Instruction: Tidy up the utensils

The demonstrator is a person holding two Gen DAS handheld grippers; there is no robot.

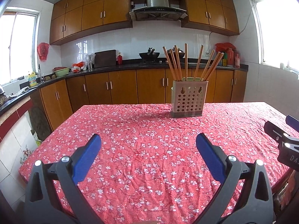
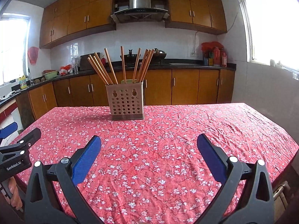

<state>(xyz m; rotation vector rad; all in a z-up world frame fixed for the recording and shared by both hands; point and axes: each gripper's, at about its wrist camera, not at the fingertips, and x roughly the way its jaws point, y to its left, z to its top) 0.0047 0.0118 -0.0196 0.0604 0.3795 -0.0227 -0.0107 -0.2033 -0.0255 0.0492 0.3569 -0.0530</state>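
Reading "GenRobot.AI" in white letters on the black body of the left gripper [image 2: 11, 130], seen at the far left edge of the right wrist view; only "DA" showing on the right gripper [image 1: 291, 123] at the far right edge of the left wrist view, the rest cut off.

Hovering low over a table [image 1: 149, 158] covered in a red cloth printed with small white blossoms, slightly wrinkled. Facing a kitchen: orange-brown wooden cabinets [image 1: 119, 87] below a dark countertop [image 1: 112, 68], matching cabinets above, white wall tiles, a steel range hood [image 1: 158, 5] in the middle, bright windows [image 1: 276, 31] on both sides. Sitting on the counter, a black wok [image 1: 149, 55], a dark cutting board [image 1: 105, 58], a green bowl [image 1: 60, 71], red bottles [image 1: 231, 56].

Pointing both grippers forward, side by side, nearly level with the tabletop. Showing blue pads [image 1: 87, 156] on black fingers, jaws spread wide apart on each gripper, gripping nothing.

Standing ahead of both grippers, well beyond the fingertips, a beige perforated utensil holder [image 1: 189, 99] near the far edge of the table: ahead and to the right of the left gripper, ahead and slightly left of the right gripper. Fanning out of its top, about ten wooden chopsticks [image 1: 177, 63], upright or leaning.
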